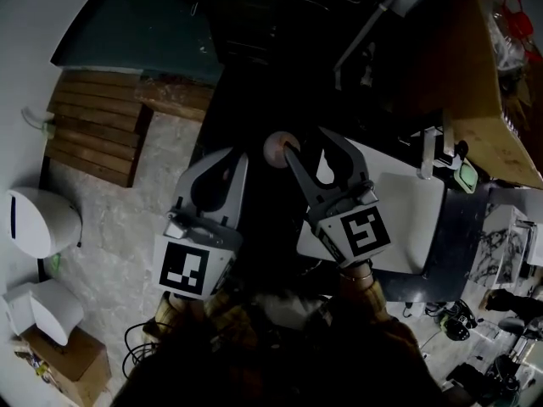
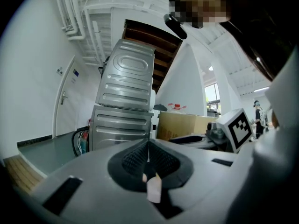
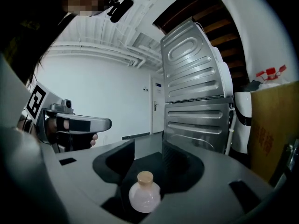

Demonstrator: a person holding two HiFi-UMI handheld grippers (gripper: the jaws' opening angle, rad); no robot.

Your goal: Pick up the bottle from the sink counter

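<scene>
Pale pink with a cork-coloured cap, the bottle point(image 3: 144, 198) sits low between the jaws of the right tool point(image 3: 148, 148), close to their base. The jaws stand well apart, and the dark pads do not press on it. In the head view the bottle point(image 1: 277, 147) shows at the tip of that tool's left jaw, off the table point(image 1: 416, 227), which lies below and to the right of the right tool point(image 1: 310, 147). Whether the bottle touches that jaw I cannot tell.

The left tool point(image 1: 231, 158) is held just beside the right one, to its left. In the left gripper view the jaws of the left tool point(image 2: 148, 148) are together, the ribbed pads meeting in a thin seam. A small pale tab point(image 2: 154, 189) shows low at that seam; what it is I cannot tell.

Both tools point up at two stacked steel machines point(image 2: 124, 101). A box point(image 2: 182, 125) stands ahead and right of the left tool. A wooden pallet point(image 1: 93, 130) lies on the floor, well to its left.
</scene>
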